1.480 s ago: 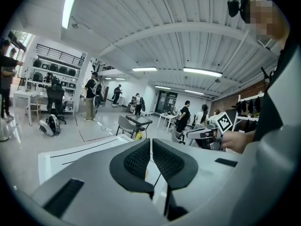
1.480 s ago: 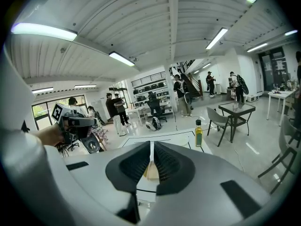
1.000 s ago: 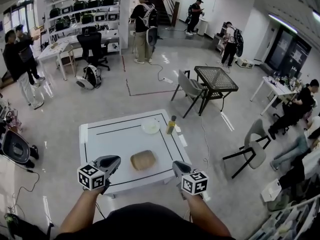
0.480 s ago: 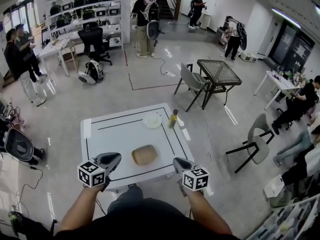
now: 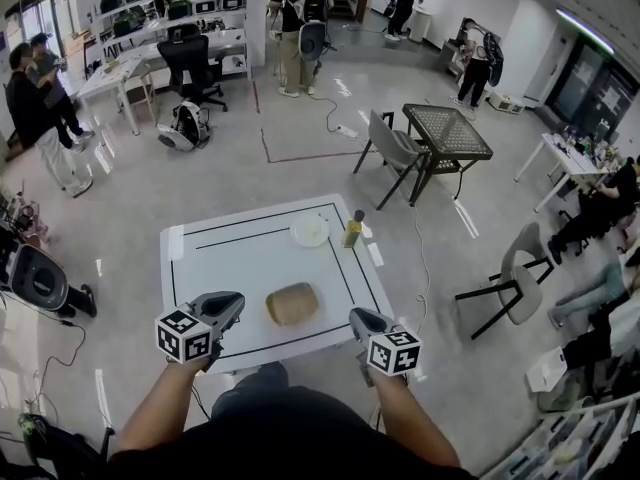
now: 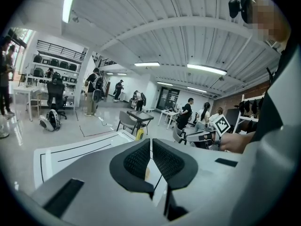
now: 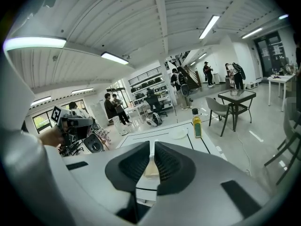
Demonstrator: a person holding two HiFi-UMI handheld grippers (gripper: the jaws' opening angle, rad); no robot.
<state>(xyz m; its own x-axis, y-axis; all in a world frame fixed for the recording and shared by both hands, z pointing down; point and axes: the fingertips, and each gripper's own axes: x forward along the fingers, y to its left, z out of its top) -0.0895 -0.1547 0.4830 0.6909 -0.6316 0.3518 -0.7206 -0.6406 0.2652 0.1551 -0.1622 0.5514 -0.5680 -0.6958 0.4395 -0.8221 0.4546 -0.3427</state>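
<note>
- Left tongs (image 5: 228,303): jaws were pressed together with only a slit between them, and held nothing. They hovered over the near left edge of the tabletop (image 5: 215,258).
- Right tongs (image 5: 360,318): jaws were likewise closed and empty, at the near right corner.
- Loaf (image 5: 292,304): it lay on the tabletop between the two tongs, near both and touched by neither.
- Plate (image 5: 309,231) and bottle (image 5: 353,229): they stood just beside each other at the far right edge, well apart from the tongs.
- Change: both tongs had stayed closed and had kept their places at the near edge. Only the views had shifted slightly, so that the left gripper view showed more tabletop. On this evidence no handling of the loaf had begun.
</note>
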